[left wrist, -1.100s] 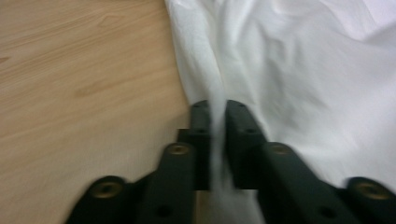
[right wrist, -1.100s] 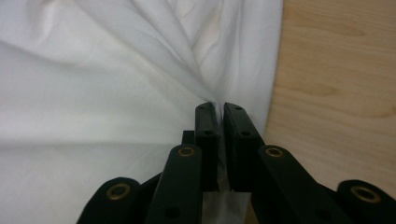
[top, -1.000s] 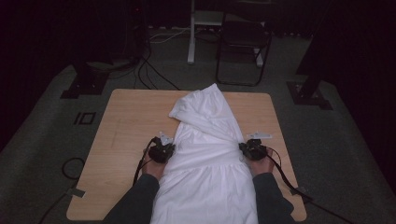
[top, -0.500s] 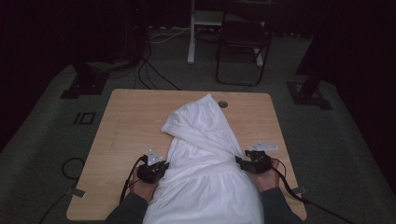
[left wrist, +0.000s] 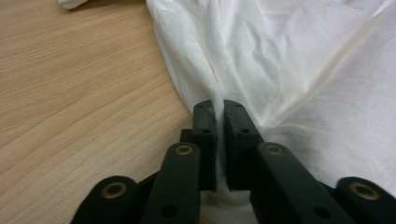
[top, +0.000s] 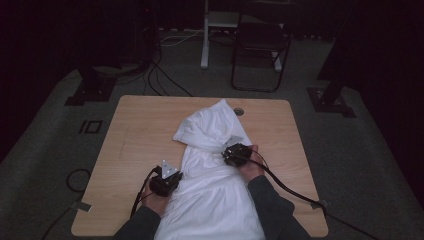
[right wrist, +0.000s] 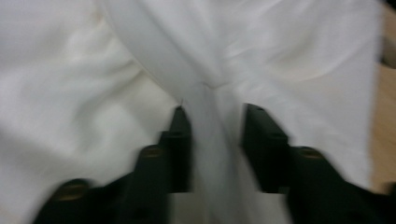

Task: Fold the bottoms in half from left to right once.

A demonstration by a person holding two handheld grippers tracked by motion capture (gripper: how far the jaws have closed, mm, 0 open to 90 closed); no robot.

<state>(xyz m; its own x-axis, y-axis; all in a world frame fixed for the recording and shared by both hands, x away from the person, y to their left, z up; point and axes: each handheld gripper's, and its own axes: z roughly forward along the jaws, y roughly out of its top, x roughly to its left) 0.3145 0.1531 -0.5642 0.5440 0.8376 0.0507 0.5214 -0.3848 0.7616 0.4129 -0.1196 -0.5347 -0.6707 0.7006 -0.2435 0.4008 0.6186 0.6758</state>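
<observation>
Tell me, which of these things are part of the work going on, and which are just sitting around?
In use:
- white cloth, spread over the table
- left hand-held gripper, pinching the cloth's edge
- right hand-held gripper, jaws apart with a fold of cloth between them, just been closing

Just lying about:
- folding chair behind the table
- cables on the floor

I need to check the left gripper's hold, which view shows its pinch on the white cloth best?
The left gripper view: the left gripper is shut on a fold of the white cloth. The high view shows it small at the cloth's left edge. The right gripper view shows blurred cloth.
</observation>
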